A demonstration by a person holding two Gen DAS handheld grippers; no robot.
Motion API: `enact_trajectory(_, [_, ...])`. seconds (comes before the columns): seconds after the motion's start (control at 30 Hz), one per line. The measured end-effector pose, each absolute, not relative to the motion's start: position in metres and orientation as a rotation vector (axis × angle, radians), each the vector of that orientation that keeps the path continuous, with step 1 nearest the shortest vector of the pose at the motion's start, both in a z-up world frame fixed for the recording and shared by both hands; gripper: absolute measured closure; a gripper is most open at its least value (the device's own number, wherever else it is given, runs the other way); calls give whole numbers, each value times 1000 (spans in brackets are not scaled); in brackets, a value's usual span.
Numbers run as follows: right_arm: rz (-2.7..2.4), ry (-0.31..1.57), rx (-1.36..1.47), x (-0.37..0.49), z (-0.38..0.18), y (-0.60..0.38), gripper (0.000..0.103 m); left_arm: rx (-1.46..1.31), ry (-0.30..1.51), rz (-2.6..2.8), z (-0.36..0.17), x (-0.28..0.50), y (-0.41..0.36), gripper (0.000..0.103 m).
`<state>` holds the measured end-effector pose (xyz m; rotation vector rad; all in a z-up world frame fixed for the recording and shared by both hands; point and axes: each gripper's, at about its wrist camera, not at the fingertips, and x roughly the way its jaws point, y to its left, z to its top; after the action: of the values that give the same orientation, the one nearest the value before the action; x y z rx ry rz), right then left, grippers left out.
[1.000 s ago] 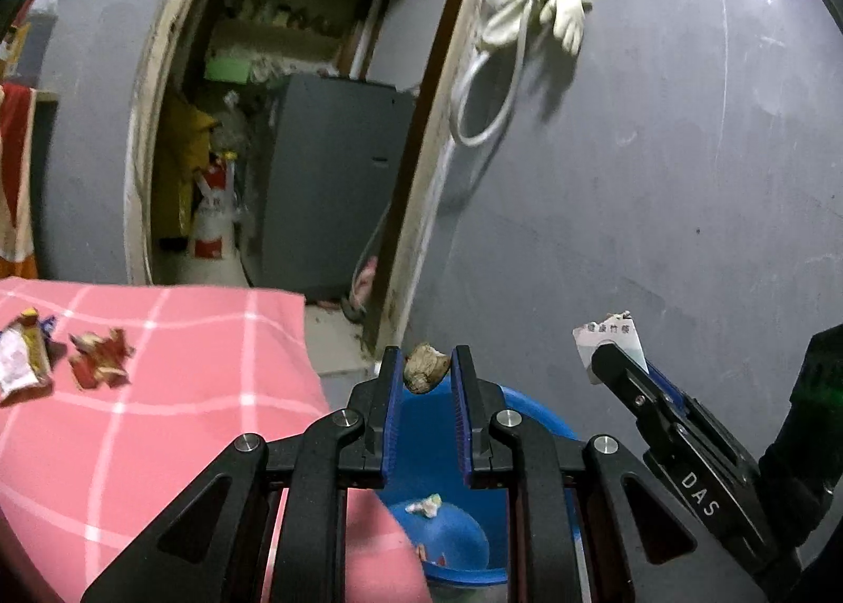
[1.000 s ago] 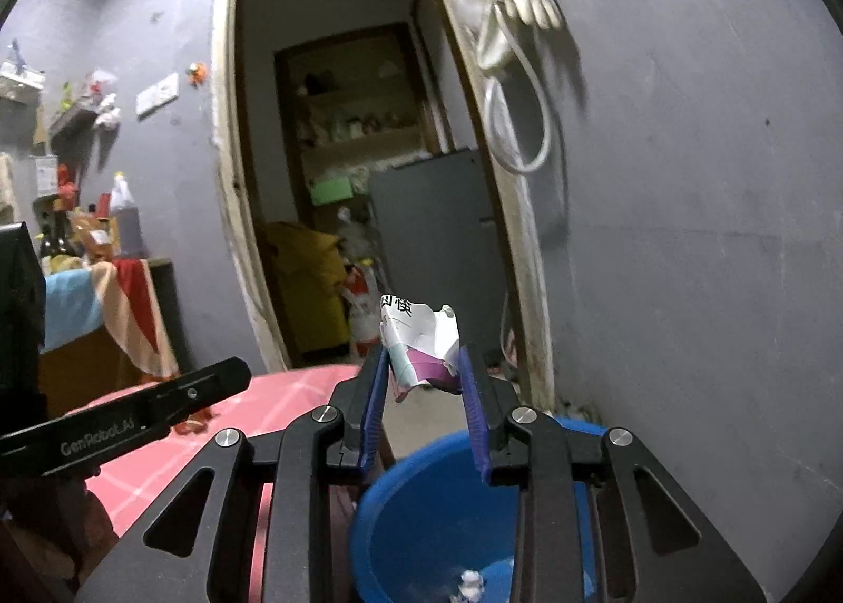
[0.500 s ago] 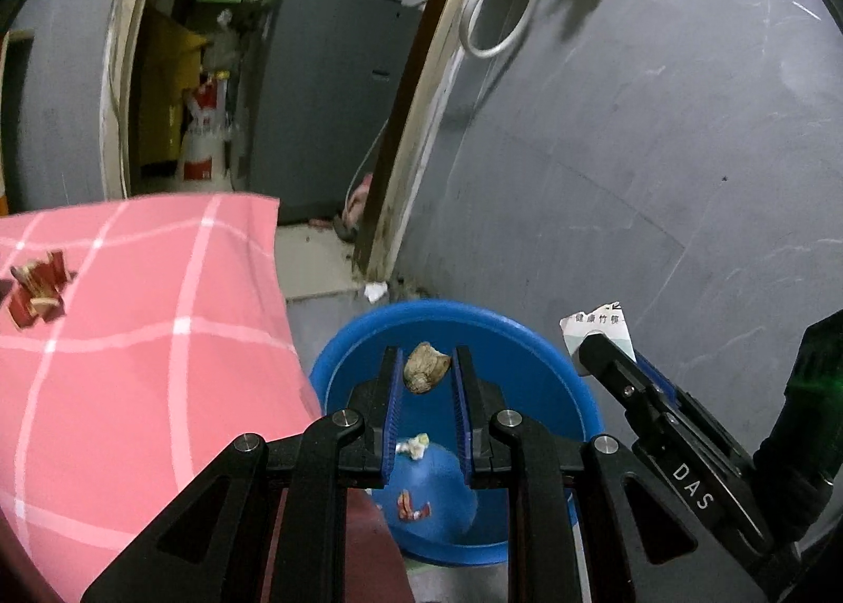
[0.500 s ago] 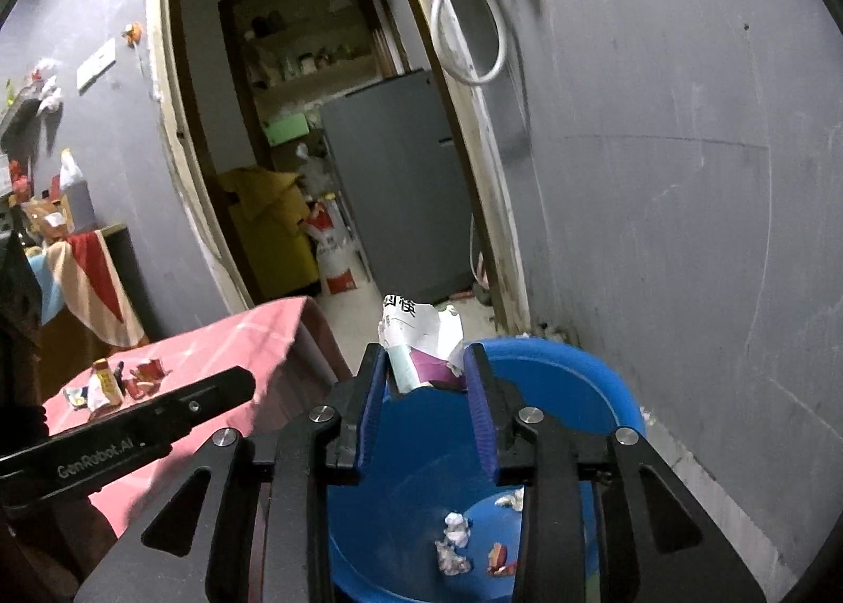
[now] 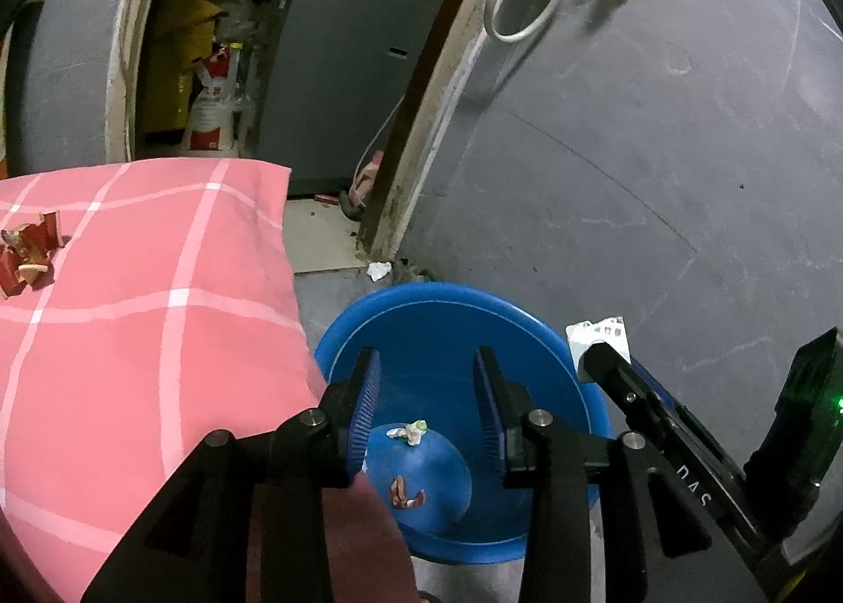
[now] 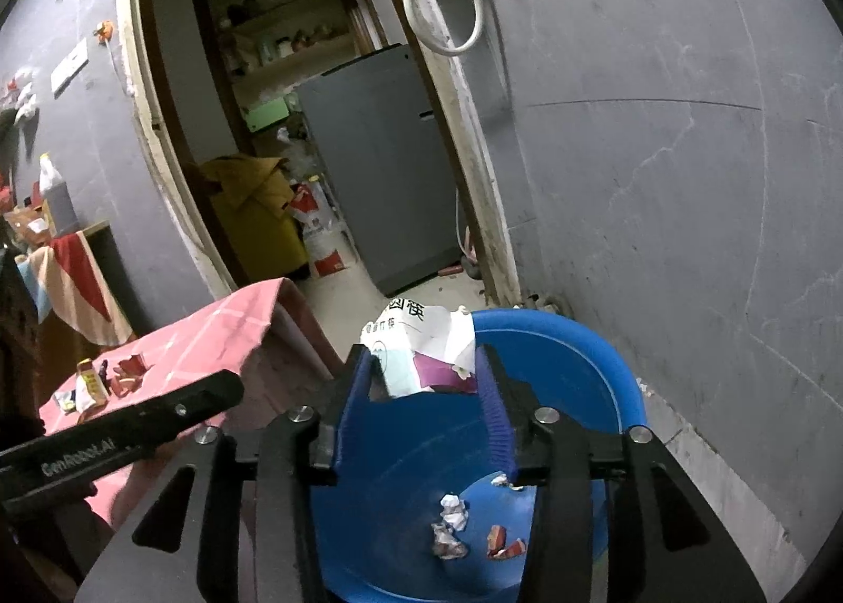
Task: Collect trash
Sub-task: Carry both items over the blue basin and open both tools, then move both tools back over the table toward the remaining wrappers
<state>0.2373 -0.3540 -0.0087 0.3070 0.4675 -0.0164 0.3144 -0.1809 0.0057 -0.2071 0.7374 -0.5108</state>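
Note:
A blue plastic basin (image 5: 527, 339) stands on the floor by the grey wall and holds small bits of trash (image 5: 408, 431). My left gripper (image 5: 427, 392) is open and empty above the basin. My right gripper (image 6: 424, 376) hangs over the basin (image 6: 606, 371) with a crumpled white and purple wrapper (image 6: 421, 350) between its fingers, which stand fairly wide apart. The same wrapper (image 5: 600, 337) shows at the right gripper's tip in the left wrist view. Red wrapper scraps (image 5: 29, 255) lie on the pink checked tablecloth (image 5: 131, 313).
The table edge lies just left of the basin. More wrappers (image 6: 100, 381) lie on the cloth (image 6: 221, 329) in the right wrist view. A doorway behind leads to a grey fridge (image 5: 337, 76) and yellow bags. A white scrap (image 5: 379, 270) lies on the floor.
My left gripper has opened and the brown scrap it held is gone from between its fingers. Both grippers have tilted down over the basin. The right fingers have spread wider around the wrapper.

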Motion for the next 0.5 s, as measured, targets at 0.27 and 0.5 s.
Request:
enact_trajectory(0.27, [-19,451,290,237,-7,-348,48,-220,692,-458,14,309,-158,50])
enact_trajectory(0.5, [3,359,253,231,6,-334,19,-217,572,-393,31,292,-121,21])
